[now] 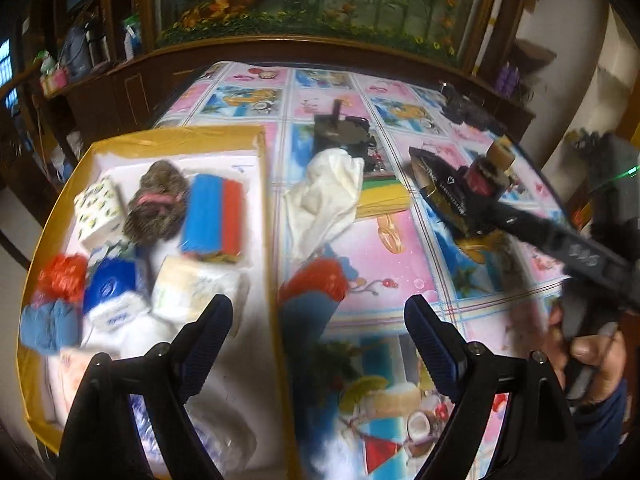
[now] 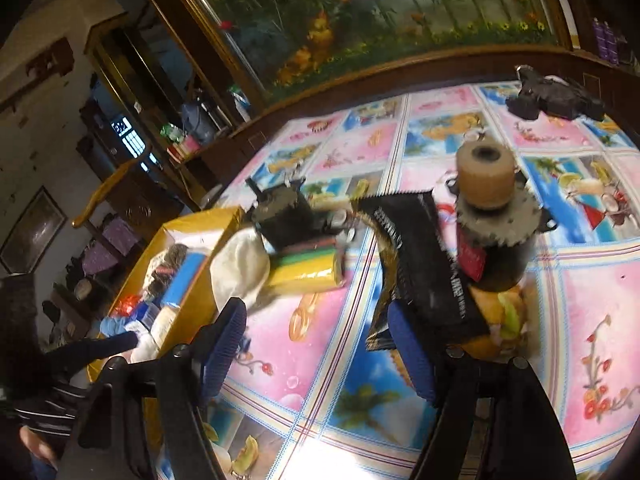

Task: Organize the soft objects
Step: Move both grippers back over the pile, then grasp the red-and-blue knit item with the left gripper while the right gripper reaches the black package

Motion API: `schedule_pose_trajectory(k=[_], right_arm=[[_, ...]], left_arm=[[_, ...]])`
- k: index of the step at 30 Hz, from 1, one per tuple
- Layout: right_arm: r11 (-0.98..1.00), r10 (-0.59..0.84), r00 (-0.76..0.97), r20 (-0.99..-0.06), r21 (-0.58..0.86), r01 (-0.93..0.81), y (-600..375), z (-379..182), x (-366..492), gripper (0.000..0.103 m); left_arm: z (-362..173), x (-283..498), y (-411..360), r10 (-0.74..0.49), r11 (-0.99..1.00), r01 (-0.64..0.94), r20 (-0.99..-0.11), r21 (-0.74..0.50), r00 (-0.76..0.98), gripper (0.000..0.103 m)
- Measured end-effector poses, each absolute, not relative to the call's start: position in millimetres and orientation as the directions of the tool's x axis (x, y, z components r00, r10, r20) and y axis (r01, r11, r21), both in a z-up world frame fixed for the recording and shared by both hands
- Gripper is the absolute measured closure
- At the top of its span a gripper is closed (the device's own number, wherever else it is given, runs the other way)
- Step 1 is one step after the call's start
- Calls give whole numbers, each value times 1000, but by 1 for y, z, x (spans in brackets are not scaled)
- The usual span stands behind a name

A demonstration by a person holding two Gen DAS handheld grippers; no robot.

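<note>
A: What is the left hand-held gripper (image 1: 318,332) doing?

B: Its jaws stand wide apart with nothing between them. It hangs over the right wall of the yellow box (image 1: 272,200), where box meets bench (image 1: 400,280).

A: And what lies ahead of it?

B: Ahead and to its left, inside the box, sit a blue and red sponge pack (image 1: 214,216), a grey-brown scrubber (image 1: 158,200) beside it, a patterned tissue pack (image 1: 100,212) further left, a blue and white pack (image 1: 112,292) and a pale tissue pack (image 1: 182,288) just beyond the left finger. Red mesh (image 1: 62,276) over a blue cloth (image 1: 48,324) lies at the box's far left.

A: Anything outside the box?

B: Just ahead, between the fingers, another red mesh piece (image 1: 316,280) rests on the bench against the box wall. Further ahead is a crumpled white cloth (image 1: 328,192), touching a yellow sponge stack (image 1: 380,196) on its right.

A: The right hand-held gripper (image 2: 320,344)?

B: Its jaws are spread too, not clamped on anything. A black foil packet (image 2: 424,264) lies right at its right finger, overlapping it in view; whether it touches is unclear. Just beyond that finger stands a dark cylinder with a tan roll on top (image 2: 492,216), resting on something yellow and green.

A: And to its left?

B: Ahead and left are the white cloth (image 2: 240,264) and the yellow sponge stack (image 2: 304,272), with a black device (image 2: 280,220) on top of the stack. The yellow box (image 2: 200,224) is further left.
</note>
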State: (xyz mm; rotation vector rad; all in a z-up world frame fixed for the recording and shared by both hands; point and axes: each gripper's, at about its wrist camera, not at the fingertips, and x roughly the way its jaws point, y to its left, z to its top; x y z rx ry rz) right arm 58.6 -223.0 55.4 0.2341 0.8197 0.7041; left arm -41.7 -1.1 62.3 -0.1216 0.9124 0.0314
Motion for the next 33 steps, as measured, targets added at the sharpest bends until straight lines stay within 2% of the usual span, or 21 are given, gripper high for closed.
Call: schedule_pose_trajectory(k=[4,9,12,14,15,17,19,25,30,31,33], right_arm=[[728,684,473,-555,488,-481,-230,60,56,25],[715,699,490,-521,515,-473,-241,66,54,25],[726,687,507,-520,510,-462,-245,68,54,25],[729,684,509,-522,510,-456,-245,67,54,25],[735,678,513,-527,506,-452,-245,66,55,25],[752,659,523,-541,492,-440,-245,66,56,25],[758,652,523,-549,484,-437,-244,64,57,25],[763,645,514,-565,445,-469,-233,61,54,25],[766,640,512,-573,428,-479,-227,58,53,25],[765,642,509,-574,429,-481,-227,57,54,25],[760,647,504,-572,429,-488,-224,57,54,25]], left_arm=[[47,-20,-21,45,999,-50,-809,19,586,16],[25,-4,-25,144,989,-83,-842,119,519,27],[20,-3,-24,195,981,-118,-853,157,484,41],[21,-7,-25,220,975,-133,-843,177,491,57],[23,-11,-25,208,978,-136,-840,161,501,60],[27,-26,-25,115,990,-128,-844,55,524,62],[28,-39,-31,65,994,-106,-837,9,544,62],[35,-64,-44,119,992,-98,-763,73,636,62],[35,-49,-10,178,981,-171,-755,88,632,60],[36,-44,2,143,983,-177,-767,38,626,56],[34,-37,19,30,983,-164,-804,-84,594,56]])
